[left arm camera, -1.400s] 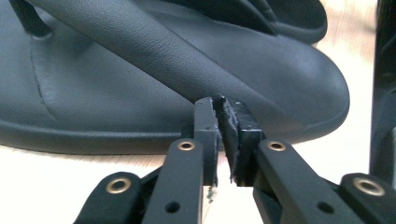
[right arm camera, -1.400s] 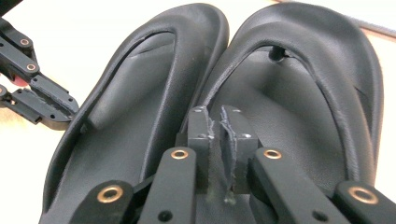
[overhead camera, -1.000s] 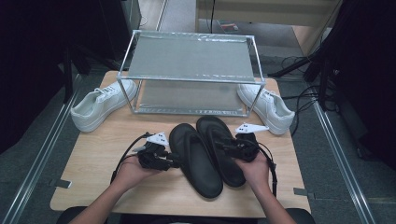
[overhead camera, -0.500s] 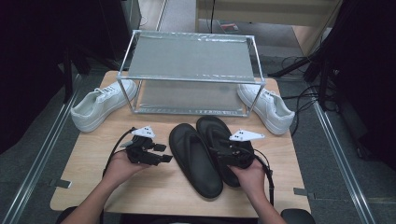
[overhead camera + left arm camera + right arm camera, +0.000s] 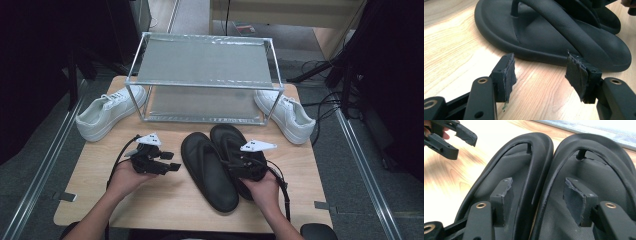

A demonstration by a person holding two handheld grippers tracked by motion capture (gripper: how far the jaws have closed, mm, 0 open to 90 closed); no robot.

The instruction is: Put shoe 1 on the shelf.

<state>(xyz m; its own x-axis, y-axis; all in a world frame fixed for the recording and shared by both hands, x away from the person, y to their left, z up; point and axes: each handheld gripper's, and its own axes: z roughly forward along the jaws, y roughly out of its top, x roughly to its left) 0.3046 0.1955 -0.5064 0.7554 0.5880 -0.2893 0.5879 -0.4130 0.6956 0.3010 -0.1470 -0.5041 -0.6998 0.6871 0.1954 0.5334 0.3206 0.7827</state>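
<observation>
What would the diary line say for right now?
left gripper: open, just opened, beside left sandal | right gripper: open, just opened, over right sandal | sandals: flat on table, touching

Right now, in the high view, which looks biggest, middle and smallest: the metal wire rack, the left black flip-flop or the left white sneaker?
1. Metal wire rack, by far.
2. and 3. Left black flip-flop and left white sneaker look alike; the flip-flop lies nearer the camera, so no ranking.

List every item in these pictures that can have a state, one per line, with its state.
Left gripper: jaws open, just opened, nothing between them.
Right gripper: jaws open, just opened, over both sandals.
Two black rubber flip-flop sandals: flat, side by side.
Two white sneakers: upright, flanking the rack.
Two-tier metal shoe rack: shelves bare.
</observation>
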